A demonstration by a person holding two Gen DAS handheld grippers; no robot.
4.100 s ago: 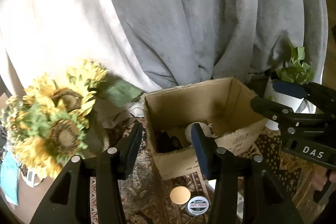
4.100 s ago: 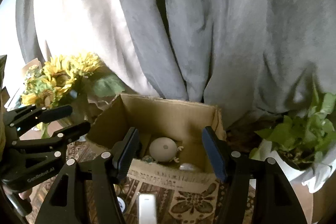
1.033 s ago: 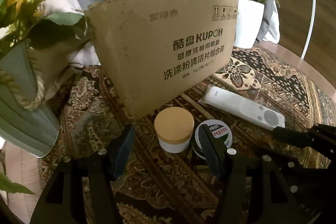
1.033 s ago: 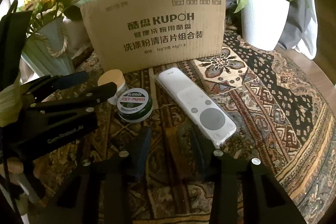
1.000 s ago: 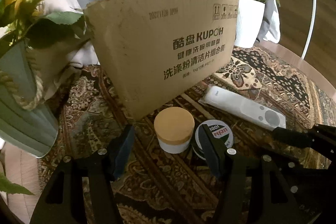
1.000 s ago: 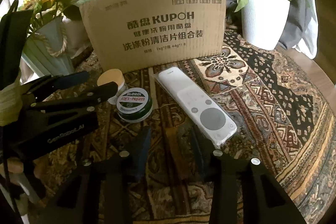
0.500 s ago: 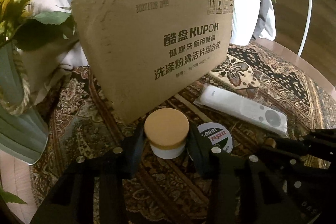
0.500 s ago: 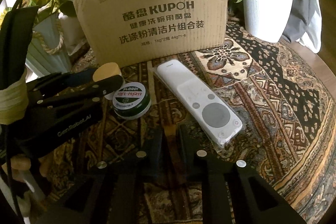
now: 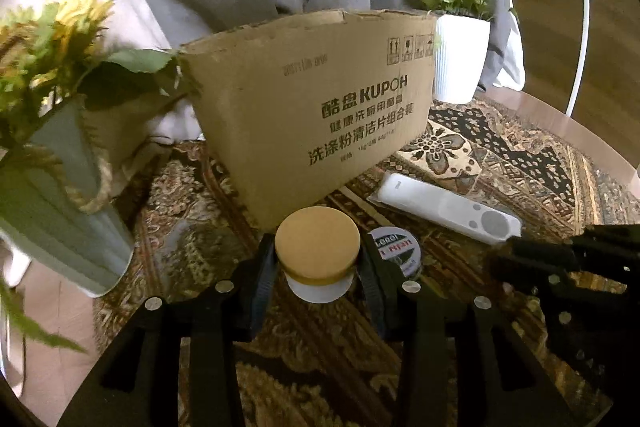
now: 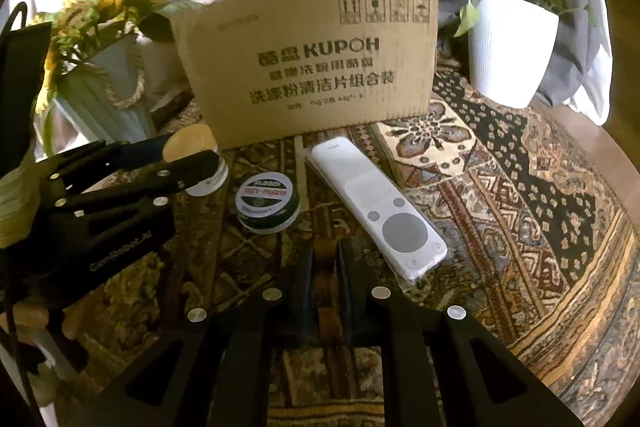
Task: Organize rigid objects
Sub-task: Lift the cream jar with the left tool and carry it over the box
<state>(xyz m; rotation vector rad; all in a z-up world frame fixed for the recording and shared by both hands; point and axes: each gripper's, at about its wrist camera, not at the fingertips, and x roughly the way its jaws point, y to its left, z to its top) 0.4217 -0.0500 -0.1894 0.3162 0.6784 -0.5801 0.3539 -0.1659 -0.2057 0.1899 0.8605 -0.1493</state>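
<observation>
Left wrist view: the left gripper [image 9: 318, 263] has its pads pressed on either side of the white jar [image 9: 318, 253] with the tan lid, low in the centre of the frame. Just right of it sits the green tin [image 9: 396, 253], and the white remote [image 9: 448, 209] lies further right on the patterned rug [image 9: 520, 163]. The cardboard box [image 9: 320, 107] stands behind.

Right wrist view: the right gripper [image 10: 324, 267] is nearly closed, a narrow gap showing, nothing in it. The remote lies just to its upper right, the tin to its upper left. At the left edge, the left gripper clasps the jar.
</observation>
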